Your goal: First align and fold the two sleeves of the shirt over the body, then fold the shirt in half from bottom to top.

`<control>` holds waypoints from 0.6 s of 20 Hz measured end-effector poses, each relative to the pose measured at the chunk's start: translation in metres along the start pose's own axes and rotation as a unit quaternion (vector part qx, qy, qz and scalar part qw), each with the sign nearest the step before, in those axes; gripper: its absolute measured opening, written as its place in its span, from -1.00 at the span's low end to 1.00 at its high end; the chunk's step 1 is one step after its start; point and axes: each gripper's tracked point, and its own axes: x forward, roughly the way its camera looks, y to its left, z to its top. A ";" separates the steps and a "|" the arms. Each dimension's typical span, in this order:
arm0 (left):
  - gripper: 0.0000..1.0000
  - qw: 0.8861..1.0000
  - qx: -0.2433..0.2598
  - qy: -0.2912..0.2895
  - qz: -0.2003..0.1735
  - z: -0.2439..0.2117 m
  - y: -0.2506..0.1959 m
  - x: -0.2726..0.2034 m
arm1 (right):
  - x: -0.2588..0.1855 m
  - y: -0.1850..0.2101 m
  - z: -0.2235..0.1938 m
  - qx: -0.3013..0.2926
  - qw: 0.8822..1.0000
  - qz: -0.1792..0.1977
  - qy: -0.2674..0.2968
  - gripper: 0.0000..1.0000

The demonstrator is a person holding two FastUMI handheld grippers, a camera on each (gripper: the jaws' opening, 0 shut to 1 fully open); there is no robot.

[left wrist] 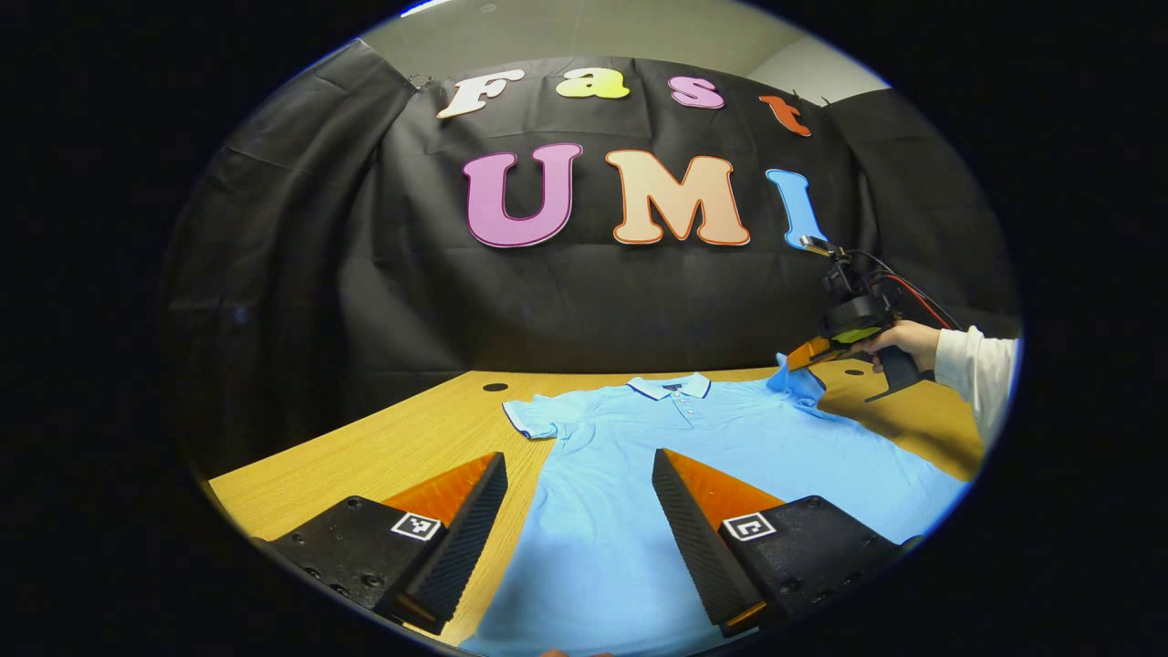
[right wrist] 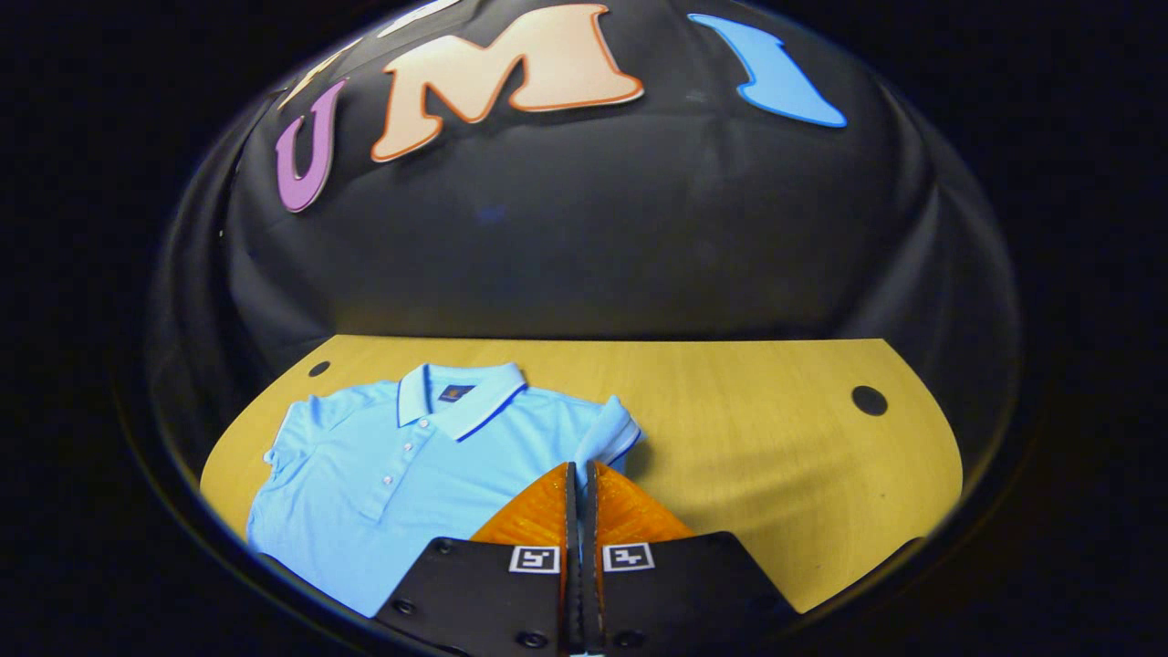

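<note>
Shirt (left wrist: 639, 456): light blue polo, face up on table (right wrist: 776, 429), collar toward far wall. Thin, limp knit; likely drapes and creases; best pinched at cuff or hem. Right gripper (right wrist: 578, 474): clamped on right sleeve (right wrist: 607, 433), cuff lifted. Left gripper (left wrist: 579, 511): jaws apart, empty, above lower body.

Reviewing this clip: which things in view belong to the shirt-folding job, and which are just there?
Job:
shirt
its right sleeve, pinched and lifted by the right gripper
left sleeve, flat
left gripper, open over the shirt

Just there:
table
table's holes
</note>
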 end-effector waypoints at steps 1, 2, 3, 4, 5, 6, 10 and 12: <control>0.92 1.000 0.000 -0.001 0.000 0.000 0.000 0.000 | 0.003 0.013 -0.008 -0.003 1.000 0.013 0.007 -0.94; 0.91 1.000 0.000 -0.002 0.000 0.001 0.000 0.001 | 0.006 0.026 -0.014 -0.003 1.000 0.026 0.013 -0.94; 0.91 1.000 -0.001 -0.002 -0.001 0.000 0.000 0.001 | 0.010 0.037 -0.020 -0.006 0.999 0.038 0.018 -0.94; 0.92 1.000 -0.001 -0.001 -0.002 0.000 0.000 0.001 | 0.013 0.042 -0.023 -0.017 0.999 0.041 0.019 -0.94; 0.92 1.000 -0.001 0.000 -0.002 -0.001 -0.001 0.001 | 0.016 0.044 -0.025 -0.027 0.999 0.039 0.019 -0.94; 0.92 1.000 0.000 0.000 -0.002 0.000 0.000 0.001 | 0.019 0.046 -0.027 -0.030 0.999 0.038 0.019 -0.94; 0.92 1.000 0.000 0.000 -0.002 0.000 0.000 0.001 | 0.014 0.060 -0.033 -0.007 0.997 0.071 0.033 -0.36; 0.91 1.000 -0.001 -0.001 -0.001 0.000 0.000 0.001 | 0.010 0.056 -0.033 -0.016 0.997 0.065 0.032 0.45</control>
